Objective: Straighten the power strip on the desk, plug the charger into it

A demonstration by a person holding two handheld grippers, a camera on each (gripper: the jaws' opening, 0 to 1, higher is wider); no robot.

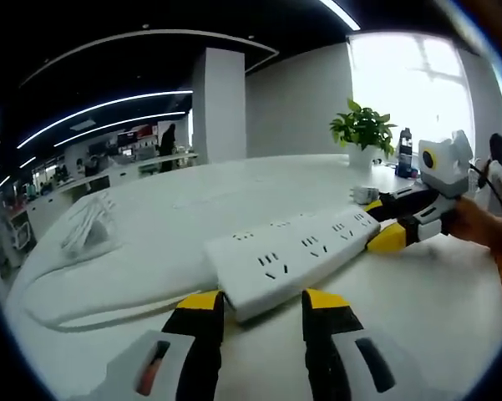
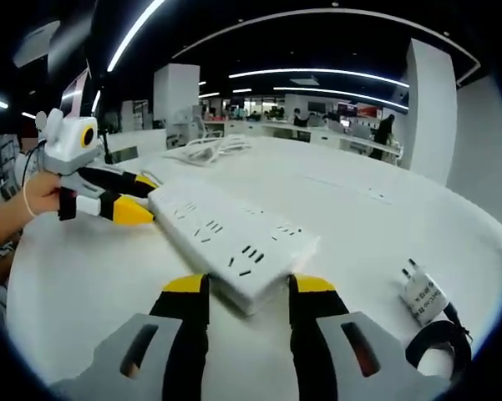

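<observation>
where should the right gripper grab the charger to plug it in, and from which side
Probably across the charger's white body, on its two flat sides, coming from above. It lies flat on the desk beside the right gripper, prongs at one end and black cable at the other; a mid-body grip leaves the prongs free for the power strip.

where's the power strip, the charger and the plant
power strip [image 2: 234, 238]: right gripper view, its socket face
charger [image 2: 423, 296]: right gripper view, its white body
plant [image 1: 363, 127]: left gripper view, its leaves

Power strip [image 2: 230, 234] on desk [image 2: 83, 284] btwn tools, charger [image 2: 423, 294] beside it.
</observation>
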